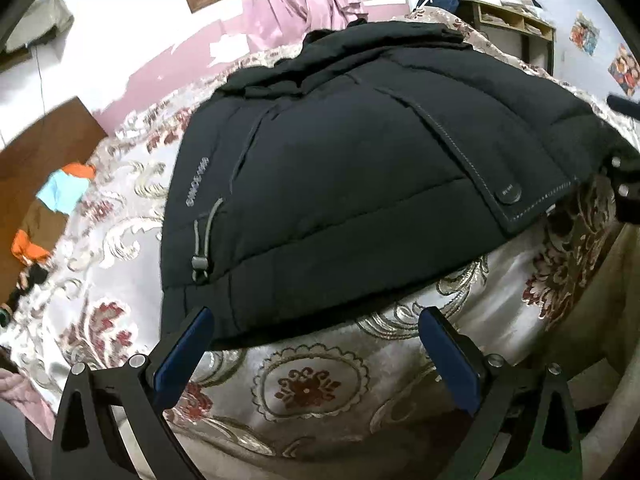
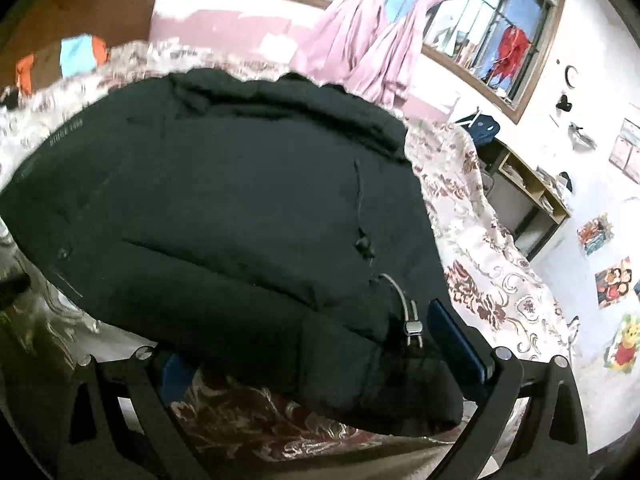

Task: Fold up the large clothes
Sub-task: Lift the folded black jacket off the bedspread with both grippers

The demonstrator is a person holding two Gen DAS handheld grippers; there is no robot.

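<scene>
A black padded jacket [image 1: 360,168] lies folded on a bed with a floral cover [image 1: 304,392]. My left gripper [image 1: 316,344] is open, its blue pads just short of the jacket's near hem, holding nothing. In the right wrist view the jacket [image 2: 224,208] fills the middle. My right gripper [image 2: 304,360] is open, and the jacket's hem corner with its drawcord toggle [image 2: 412,328] lies between the fingers; the left pad is mostly hidden under the fabric. The right gripper also shows at the left wrist view's right edge [image 1: 624,184].
Orange and blue clothes [image 1: 52,200] lie on the bed's far left by a wooden headboard [image 1: 44,148]. Pink curtains [image 2: 384,40] hang at a window. A wooden shelf [image 2: 524,188] stands beside the bed on the right, with posters [image 2: 612,280] on the wall.
</scene>
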